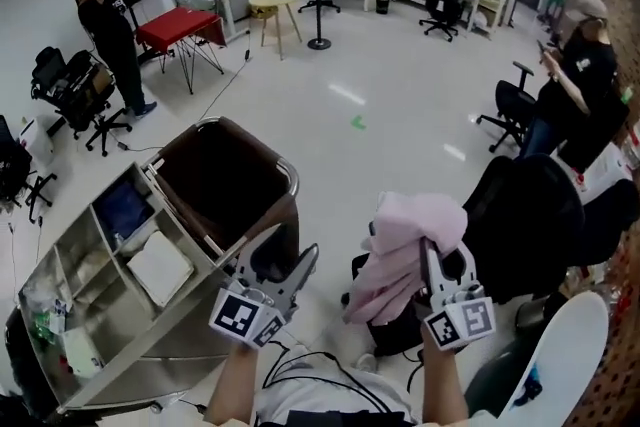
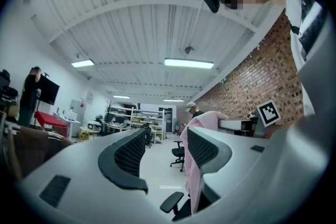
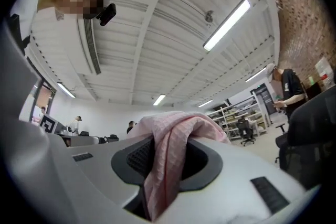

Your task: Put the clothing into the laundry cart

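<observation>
- We are holding the right tongs clamped on a pink garment; in the right gripper view the checked cloth is running down between the two dark pads and bunching over their tips.
- The garment is hanging in the air in front of us, draping over and down the left side of the right tongs, with a black office chair just behind it.
- We are keeping the left tongs open, the jaws standing well apart with only floor and room showing between them; they are gripping nothing.
- The laundry cart is standing to the left of the garment, apart from it, and the left tongs are hovering just beside its near corner.
- The cart's brown bag is gaping open at the top, and its inside is showing only as dark brown lining; the garment is not lying in it.
- A steel shelf unit is sitting against the bag's left side, split into compartments.
- One compartment is holding a blue item; the next is holding a folded white cloth; the lowest corner is holding small items that we cannot tell apart.
</observation>
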Tool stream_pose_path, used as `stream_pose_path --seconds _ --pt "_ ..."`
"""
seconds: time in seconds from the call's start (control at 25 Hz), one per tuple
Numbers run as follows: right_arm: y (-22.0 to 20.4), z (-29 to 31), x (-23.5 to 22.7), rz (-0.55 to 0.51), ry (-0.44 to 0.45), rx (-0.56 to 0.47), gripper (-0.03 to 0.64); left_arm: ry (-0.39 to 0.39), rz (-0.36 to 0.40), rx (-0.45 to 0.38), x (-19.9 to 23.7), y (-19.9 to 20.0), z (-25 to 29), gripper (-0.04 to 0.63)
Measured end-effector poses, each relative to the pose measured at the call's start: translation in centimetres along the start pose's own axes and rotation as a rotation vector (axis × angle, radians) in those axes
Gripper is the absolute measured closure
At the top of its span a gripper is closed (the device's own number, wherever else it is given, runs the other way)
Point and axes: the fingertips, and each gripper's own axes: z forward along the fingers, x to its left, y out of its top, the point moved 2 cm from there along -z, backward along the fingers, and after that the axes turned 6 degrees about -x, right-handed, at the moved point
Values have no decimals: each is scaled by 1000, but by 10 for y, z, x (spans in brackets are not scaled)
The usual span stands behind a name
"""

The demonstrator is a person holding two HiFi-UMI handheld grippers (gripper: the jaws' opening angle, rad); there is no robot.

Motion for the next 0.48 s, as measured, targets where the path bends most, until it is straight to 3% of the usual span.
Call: stream_pose_path --seconds 0.28,0.48 --pt "21 127 69 -75 328 -35 495 174 68 -21 42 31 -56 350" --pt "92 223 140 -114 527 -186 495 288 122 -35 61 50 -101 350"
